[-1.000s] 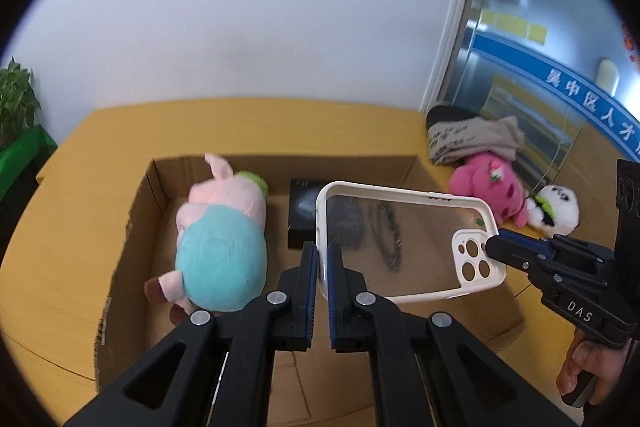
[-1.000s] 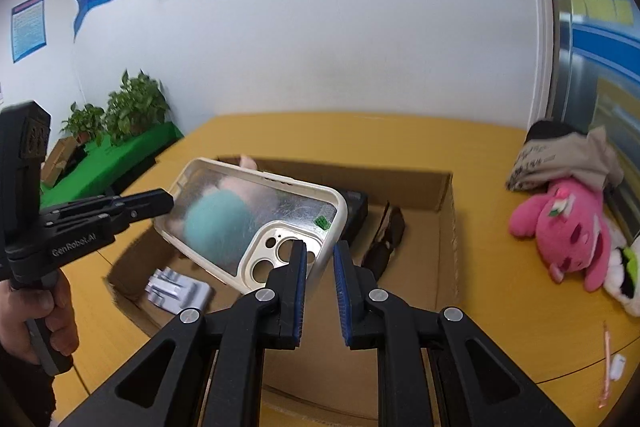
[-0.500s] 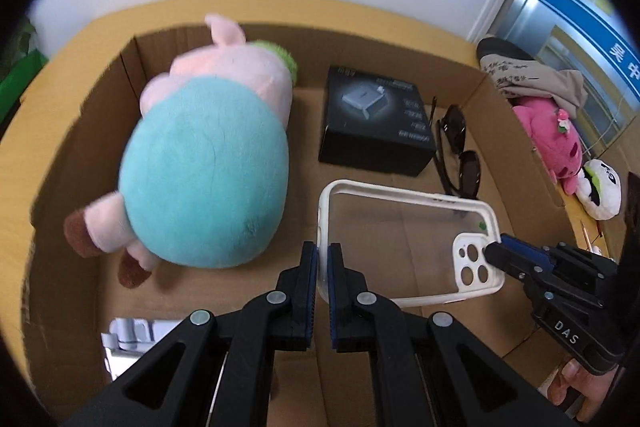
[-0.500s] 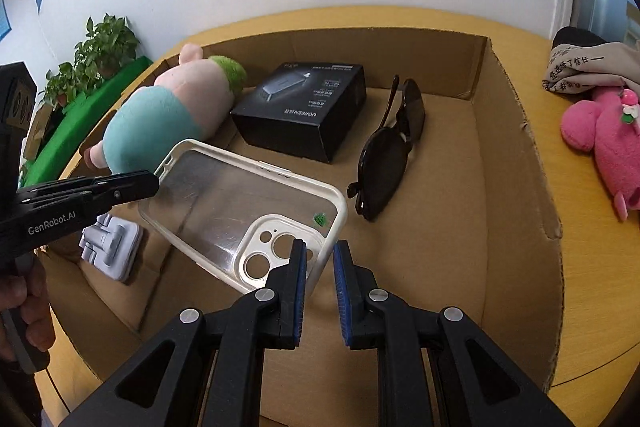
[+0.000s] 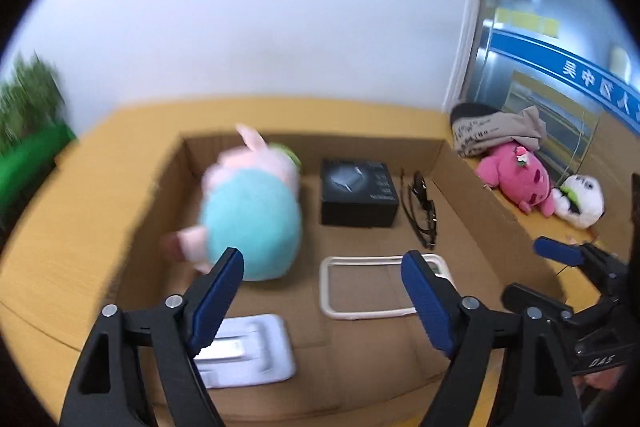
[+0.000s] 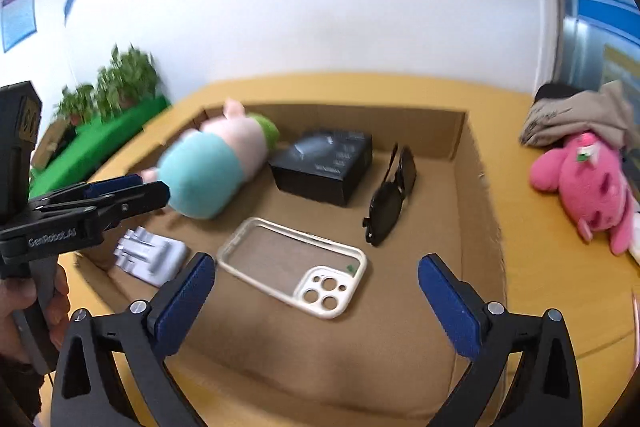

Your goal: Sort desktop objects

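A clear phone case with a white rim (image 6: pixel 294 265) lies flat on the floor of the cardboard box (image 6: pixel 478 187); it also shows in the left wrist view (image 5: pixel 368 287). My left gripper (image 5: pixel 322 285) is open and empty above the box's near side. My right gripper (image 6: pixel 316 291) is open and empty above the case. In the box lie a pink and teal pig plush (image 6: pixel 212 167), a black carton (image 6: pixel 324 167), black sunglasses (image 6: pixel 390 203) and a white stand (image 6: pixel 150 255).
On the yellow table (image 6: pixel 532 239) to the right of the box lie a pink plush (image 6: pixel 588 183), a white panda plush (image 5: pixel 580 201) and a grey cloth with a black cap (image 5: pixel 496 131). Green plants (image 6: pixel 116 87) stand at the far left.
Both grippers opened and let go of the phone case, which now lies flat on the box floor. Both grippers have pulled back and up from it.
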{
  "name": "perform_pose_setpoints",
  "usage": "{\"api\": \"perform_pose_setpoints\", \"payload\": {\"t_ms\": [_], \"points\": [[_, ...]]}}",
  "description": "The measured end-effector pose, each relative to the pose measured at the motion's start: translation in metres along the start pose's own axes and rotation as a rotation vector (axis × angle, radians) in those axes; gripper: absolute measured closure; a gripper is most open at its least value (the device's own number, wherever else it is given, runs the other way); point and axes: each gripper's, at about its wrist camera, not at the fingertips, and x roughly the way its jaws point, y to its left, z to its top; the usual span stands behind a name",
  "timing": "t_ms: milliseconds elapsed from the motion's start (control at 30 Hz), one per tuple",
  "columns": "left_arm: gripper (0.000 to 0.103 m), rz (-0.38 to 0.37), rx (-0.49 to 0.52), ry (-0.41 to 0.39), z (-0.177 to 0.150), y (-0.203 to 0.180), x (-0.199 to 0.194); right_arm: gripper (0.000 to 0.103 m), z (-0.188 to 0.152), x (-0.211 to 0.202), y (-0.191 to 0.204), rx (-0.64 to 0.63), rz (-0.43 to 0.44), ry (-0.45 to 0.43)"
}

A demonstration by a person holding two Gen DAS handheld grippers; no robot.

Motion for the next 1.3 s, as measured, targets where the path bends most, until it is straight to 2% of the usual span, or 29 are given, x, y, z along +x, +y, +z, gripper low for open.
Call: {"api": "perform_pose_setpoints", "payload": {"t_ms": [100,300,367,433,533,700,767,1300], "points": [[0.022,0.055,0.016,-0.066,-0.031,0.004,-0.025,0.0,-0.029,-0.022,0.015,0.013,-0.022,-0.114],[0.022,0.102,0.0,-0.025,-0.07,0.02,-0.008,0.0,-0.057,-0.01,0.032,0.017,-0.095,-0.121],[0.019,0.107,0.007,-0.082,-0.076,0.02,-0.008,0.0,-0.065,-0.002,0.031,0.042,-0.12,-0.125],[0.017,0.113,0.015,-0.103,-0.079,0.017,-0.006,0.0,-0.069,-0.002,0.037,0.018,-0.158,-0.15],[0.015,0.112,0.01,-0.106,-0.078,0.017,-0.004,0.0,-0.07,-0.002,0.037,0.017,-0.156,-0.161],[0.001,0.089,-0.034,-0.061,-0.077,0.022,0.006,0.0,-0.069,0.0,0.038,0.017,-0.162,-0.155],[0.001,0.076,-0.061,-0.048,-0.078,0.025,0.007,0.0,-0.07,-0.001,0.038,0.015,-0.163,-0.152],[0.001,0.078,-0.061,-0.047,-0.08,0.025,0.007,0.0,-0.071,0.0,0.04,0.015,-0.169,-0.15]]}}
